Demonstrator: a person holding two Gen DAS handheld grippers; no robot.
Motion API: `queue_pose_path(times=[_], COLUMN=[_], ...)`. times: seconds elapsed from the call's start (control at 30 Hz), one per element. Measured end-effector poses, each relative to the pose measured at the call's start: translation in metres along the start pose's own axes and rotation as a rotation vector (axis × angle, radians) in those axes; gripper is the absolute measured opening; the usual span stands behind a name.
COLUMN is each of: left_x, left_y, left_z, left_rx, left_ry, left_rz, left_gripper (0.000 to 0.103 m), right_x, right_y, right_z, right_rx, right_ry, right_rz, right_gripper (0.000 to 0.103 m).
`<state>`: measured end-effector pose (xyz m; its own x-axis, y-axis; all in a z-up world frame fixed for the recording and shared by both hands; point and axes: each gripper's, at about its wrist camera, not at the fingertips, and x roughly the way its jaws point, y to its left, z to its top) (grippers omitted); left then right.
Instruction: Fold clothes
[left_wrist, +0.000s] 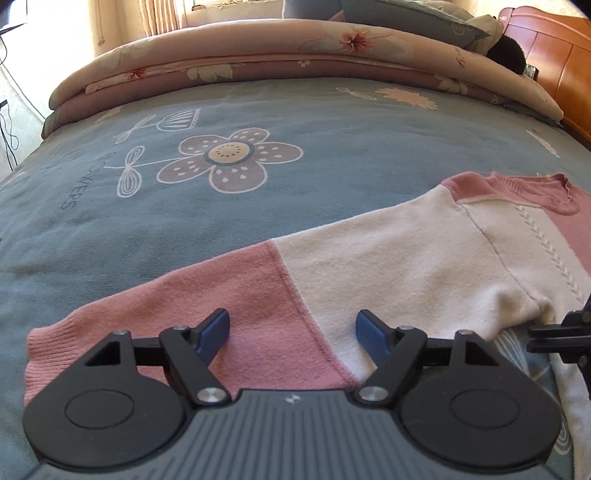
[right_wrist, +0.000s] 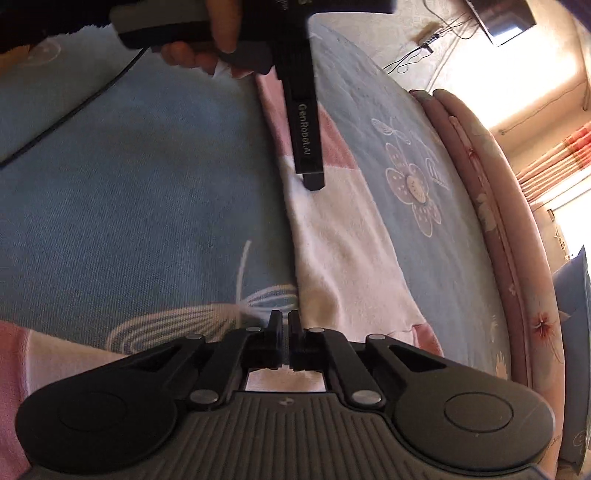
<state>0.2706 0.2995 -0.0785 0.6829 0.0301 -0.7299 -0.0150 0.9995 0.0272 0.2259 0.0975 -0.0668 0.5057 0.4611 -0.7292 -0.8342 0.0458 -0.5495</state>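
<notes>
A pink and white sweater (left_wrist: 406, 251) lies flat on the blue flowered bedsheet (left_wrist: 184, 221). One sleeve (left_wrist: 229, 288) stretches left to a ribbed pink cuff (left_wrist: 48, 350). My left gripper (left_wrist: 291, 323) hovers open over that sleeve, its blue pads (left_wrist: 216, 330) straddling the pink-to-white seam, nothing pinched. My right gripper (right_wrist: 285, 317) is shut at the sweater's underarm edge (right_wrist: 325, 295), with white fabric caught at its tips. In the right wrist view a hand (right_wrist: 199, 48) holds the left gripper's handle, and one of its fingers (right_wrist: 308, 140) reaches down over the sleeve.
A folded floral quilt (left_wrist: 258, 48) lies across the far end of the bed, with pillows (left_wrist: 406, 11) behind it. A wooden headboard (left_wrist: 554, 62) stands at the right. Cables (right_wrist: 417, 51) lie on the floor beside the bed. A black cord (right_wrist: 74, 107) crosses the sheet.
</notes>
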Motion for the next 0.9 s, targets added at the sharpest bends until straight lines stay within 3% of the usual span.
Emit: queue_pose_path(times=[0.13, 0.27, 0.37, 0.57, 0.7, 0.8, 0.87, 0.9], left_x=[0.001, 0.007, 0.000, -0.006, -0.004, -0.014, -0.023, -0.025], left_y=[0.006, 0.014, 0.021, 0.035, 0.052, 0.068, 0.076, 0.078], left_z=[0.001, -0.005, -0.008, -0.011, -0.021, -0.024, -0.022, -0.021], left_rx=[-0.009, -0.027, -0.024, -0.024, -0.060, -0.113, -0.130, -0.134], left_ry=[-0.009, 0.008, -0.001, -0.009, 0.007, -0.004, -0.034, -0.045], left_rz=[0.014, -0.004, -0.004, 0.059, 0.074, 0.086, 0.084, 0.088], left_gripper=[0.076, 0.079, 0.079, 0.079, 0.086, 0.083, 0.084, 0.084], right_x=[0.010, 0.035, 0.033, 0.031, 0.045, 0.030, 0.025, 0.024], right_y=[-0.015, -0.020, -0.013, -0.038, -0.019, -0.014, -0.027, -0.029], right_z=[0.006, 0.006, 0.007, 0.014, 0.024, 0.028, 0.030, 0.032], right_rx=[0.121, 0.211, 0.156, 0.302, 0.306, 0.263, 0.333, 0.340], right_ry=[-0.008, 0.046, 0.059, 0.011, 0.029, -0.002, -0.032, -0.041], right_rz=[-0.098, -0.076, -0.046, -0.055, -0.015, 0.011, 0.049, 0.011], right_gripper=[0.004, 0.002, 0.002, 0.004, 0.002, 0.002, 0.009, 0.009])
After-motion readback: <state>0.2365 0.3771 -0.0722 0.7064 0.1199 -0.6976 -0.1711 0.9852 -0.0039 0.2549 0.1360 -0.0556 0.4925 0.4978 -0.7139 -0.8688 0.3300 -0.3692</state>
